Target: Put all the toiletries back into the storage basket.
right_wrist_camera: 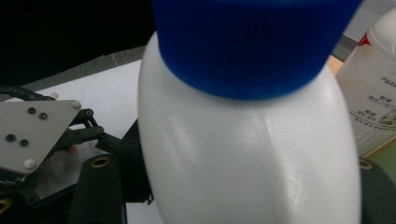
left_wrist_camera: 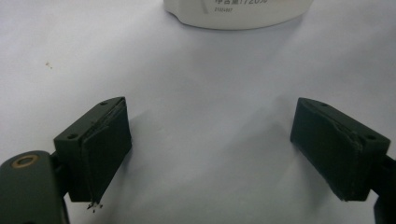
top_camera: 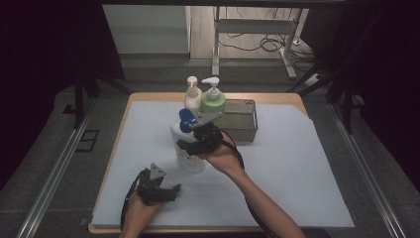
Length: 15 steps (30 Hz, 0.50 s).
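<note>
jaws of the right gripper [top_camera: 190,144] sit on either side of the blue-capped white bottle [top_camera: 185,145], contact unclear; left gripper [top_camera: 174,191] gapes wide on the paper sheet [top_camera: 297,163].

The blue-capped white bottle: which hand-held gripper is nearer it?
Right hand-held gripper: its jaws flank the blue-capped white bottle. Left hand-held gripper rests open, in front of it.
</note>
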### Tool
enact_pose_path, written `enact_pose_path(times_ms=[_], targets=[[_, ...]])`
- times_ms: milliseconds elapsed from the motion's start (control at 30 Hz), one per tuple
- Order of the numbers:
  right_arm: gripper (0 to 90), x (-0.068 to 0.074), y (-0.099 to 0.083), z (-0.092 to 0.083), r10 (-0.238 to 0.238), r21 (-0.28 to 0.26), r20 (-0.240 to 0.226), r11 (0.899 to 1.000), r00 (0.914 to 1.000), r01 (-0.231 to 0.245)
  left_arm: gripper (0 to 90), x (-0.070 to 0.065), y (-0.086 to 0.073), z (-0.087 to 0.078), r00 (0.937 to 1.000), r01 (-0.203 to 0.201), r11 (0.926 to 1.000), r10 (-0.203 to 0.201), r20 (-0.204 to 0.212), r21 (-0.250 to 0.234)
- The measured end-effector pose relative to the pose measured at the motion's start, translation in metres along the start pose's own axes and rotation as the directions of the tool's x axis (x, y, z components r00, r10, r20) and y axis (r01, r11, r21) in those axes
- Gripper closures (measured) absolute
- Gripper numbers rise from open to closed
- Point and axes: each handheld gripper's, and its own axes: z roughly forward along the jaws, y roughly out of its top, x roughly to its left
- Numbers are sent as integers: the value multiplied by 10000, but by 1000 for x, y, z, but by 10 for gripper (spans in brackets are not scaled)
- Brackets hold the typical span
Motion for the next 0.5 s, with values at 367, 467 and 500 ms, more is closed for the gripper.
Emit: enact_pose_path(times_ms=[367,467,500], targets=[[396,1,0,-6,221,214,228,9995,9995,-226,121,0,0,0,10000,-17,10000,17,15,7],[397,1,0,-11,169,327,310,9993,9994,-180,121,0,0,0,10000,-19,10000,19,19,3],[397,1,1,-13,178,325,378,9993,9991,-190,121,0,0,0,10000,-17,10000,17,21,4]])
